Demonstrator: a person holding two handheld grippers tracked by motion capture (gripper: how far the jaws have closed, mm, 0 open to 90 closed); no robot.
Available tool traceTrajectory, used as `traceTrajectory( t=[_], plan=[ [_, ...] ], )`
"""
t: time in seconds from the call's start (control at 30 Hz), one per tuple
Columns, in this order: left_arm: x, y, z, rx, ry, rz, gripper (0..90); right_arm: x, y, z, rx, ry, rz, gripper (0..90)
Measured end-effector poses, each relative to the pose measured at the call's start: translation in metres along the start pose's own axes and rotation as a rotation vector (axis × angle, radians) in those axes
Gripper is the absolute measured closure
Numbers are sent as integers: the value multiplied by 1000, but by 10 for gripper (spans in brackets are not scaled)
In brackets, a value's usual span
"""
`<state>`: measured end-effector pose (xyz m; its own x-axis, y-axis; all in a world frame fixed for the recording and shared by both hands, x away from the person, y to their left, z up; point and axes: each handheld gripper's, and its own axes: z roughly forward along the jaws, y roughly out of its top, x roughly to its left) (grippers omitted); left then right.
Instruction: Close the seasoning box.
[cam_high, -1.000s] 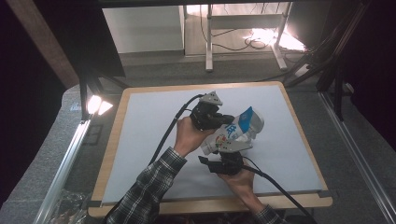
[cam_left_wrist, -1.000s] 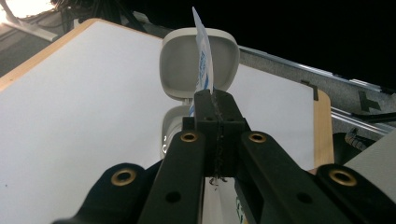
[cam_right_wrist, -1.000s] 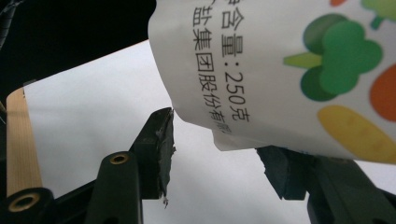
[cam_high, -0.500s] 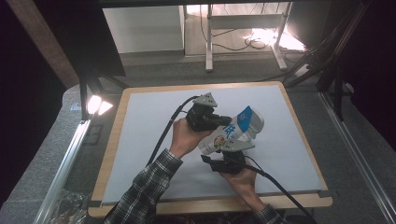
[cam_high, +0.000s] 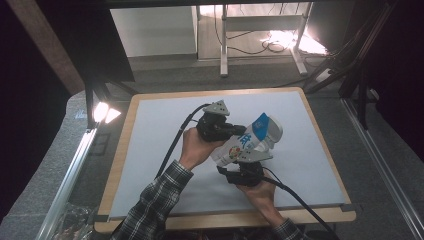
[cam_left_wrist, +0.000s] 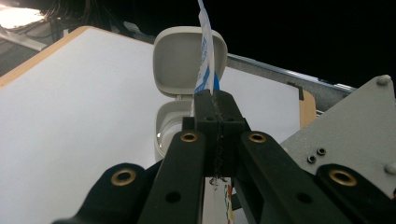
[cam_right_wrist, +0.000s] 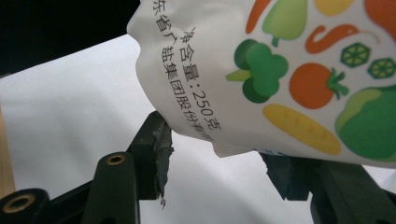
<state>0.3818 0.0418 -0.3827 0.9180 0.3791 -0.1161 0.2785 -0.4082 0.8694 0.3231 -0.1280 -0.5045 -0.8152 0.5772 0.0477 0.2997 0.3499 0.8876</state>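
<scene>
A: So, why is the pouch (cam_high: 250, 142) held up by both tools?

B: I think it is for pouring. The left tool (cam_left_wrist: 215, 112) is pressed together on the thin edge of the pouch, to steer it. The right tool (cam_right_wrist: 219, 163) stands half spread around the pouch's bottom part; whether its pads press the film, I cannot tell.

A: And where is the pouch?

B: Above the white worktop (cam_high: 155, 130), between the two hands. The small container (cam_left_wrist: 180, 88), with its flip lid open, is just beyond the pouch as seen from the left tool.

A: Which way does it point?

B: In the high view its long axis is tilted, the blue end toward the far right, away from the person.
</scene>
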Motion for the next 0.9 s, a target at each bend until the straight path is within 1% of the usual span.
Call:
traceTrajectory(
  t=[0.23,0.53,0.7,0.77,0.9],
  plan=[
    [1,-2,-2,-1,-6,-3,900,0,-2,1,5,-11,-7,457],
    [1,-5,-5,11,-14,3,900,-3,-4,0,8,-27,-15,461],
    [2,-8,-6,13,-18,1,900,-3,-6,0,15,-24,-8,462],
    [2,-9,-6,6,-17,-9,900,-3,-6,0,17,-24,-5,462],
    [2,-11,-8,6,-16,-11,900,-3,-7,0,15,-19,-5,461]
  ],
)
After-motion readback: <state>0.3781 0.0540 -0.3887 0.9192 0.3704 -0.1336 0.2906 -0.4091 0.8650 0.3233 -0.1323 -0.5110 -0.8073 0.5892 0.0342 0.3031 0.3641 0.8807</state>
